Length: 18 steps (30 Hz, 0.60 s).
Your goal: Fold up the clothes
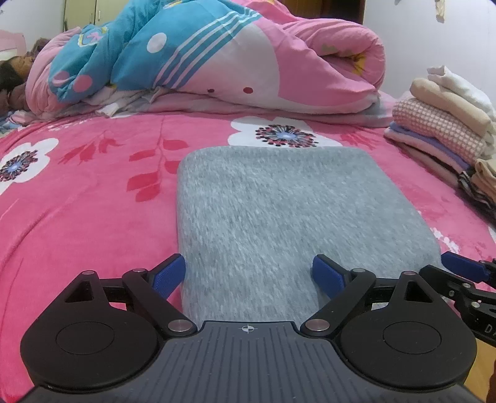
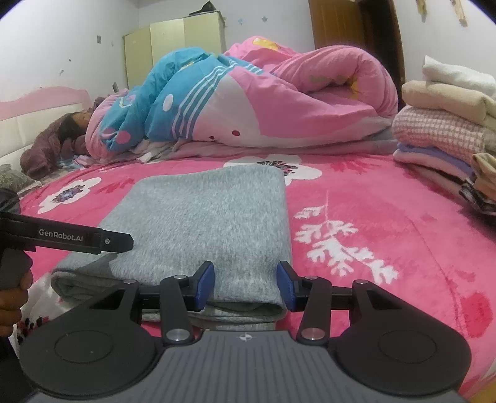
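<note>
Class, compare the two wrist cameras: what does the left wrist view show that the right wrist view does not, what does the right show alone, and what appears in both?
Only the left wrist view: the left gripper with its jaws wide apart over the near edge of the folded grey garment.

Only the right wrist view: the right gripper straddling the garment's near right corner, a pale green wardrobe, a brown door, and the hand holding the other gripper.

Both: the grey garment, the pink floral blanket, the rolled pink-and-blue quilt and the stack of folded clothes.
</note>
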Tool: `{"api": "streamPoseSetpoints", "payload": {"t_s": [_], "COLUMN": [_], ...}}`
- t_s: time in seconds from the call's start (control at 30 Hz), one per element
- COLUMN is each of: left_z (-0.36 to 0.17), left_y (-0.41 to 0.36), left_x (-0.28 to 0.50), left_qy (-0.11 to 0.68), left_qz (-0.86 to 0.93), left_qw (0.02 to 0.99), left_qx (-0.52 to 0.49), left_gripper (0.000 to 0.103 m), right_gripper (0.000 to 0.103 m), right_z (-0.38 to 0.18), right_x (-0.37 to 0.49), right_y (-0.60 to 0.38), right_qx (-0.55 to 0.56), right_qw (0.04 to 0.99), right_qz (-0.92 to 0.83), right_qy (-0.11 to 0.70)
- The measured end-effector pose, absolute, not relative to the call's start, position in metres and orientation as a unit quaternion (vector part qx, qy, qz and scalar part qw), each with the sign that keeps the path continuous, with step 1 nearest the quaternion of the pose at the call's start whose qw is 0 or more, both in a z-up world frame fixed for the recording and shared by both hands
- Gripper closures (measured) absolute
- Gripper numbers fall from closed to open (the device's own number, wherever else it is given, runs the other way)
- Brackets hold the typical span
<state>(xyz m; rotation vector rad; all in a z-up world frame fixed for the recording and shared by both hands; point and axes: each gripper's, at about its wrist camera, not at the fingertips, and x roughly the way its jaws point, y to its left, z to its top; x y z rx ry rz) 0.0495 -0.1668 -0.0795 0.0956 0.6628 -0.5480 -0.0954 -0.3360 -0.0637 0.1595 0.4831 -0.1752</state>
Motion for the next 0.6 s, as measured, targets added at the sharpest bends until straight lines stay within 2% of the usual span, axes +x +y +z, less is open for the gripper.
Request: {"api": "streamPoseSetpoints", "payload": {"t_s": [0.6], "left_z": [-0.0839], "left_y": [-0.1615], "left_x": [0.0495], "left_qy": [0.317], "left_qz": [-0.274], "left_qw": [0.907], "left_qx": [0.034], "left_gripper": [0.010], "right_gripper": [0.054], "right_z": [-0.0640], "right_x": [-0.0975], "right_y": [-0.3381], "right_qx": [0.066], "right_qw": [0.964], "right_qz": [-0.069], "right_qy": [0.246]}}
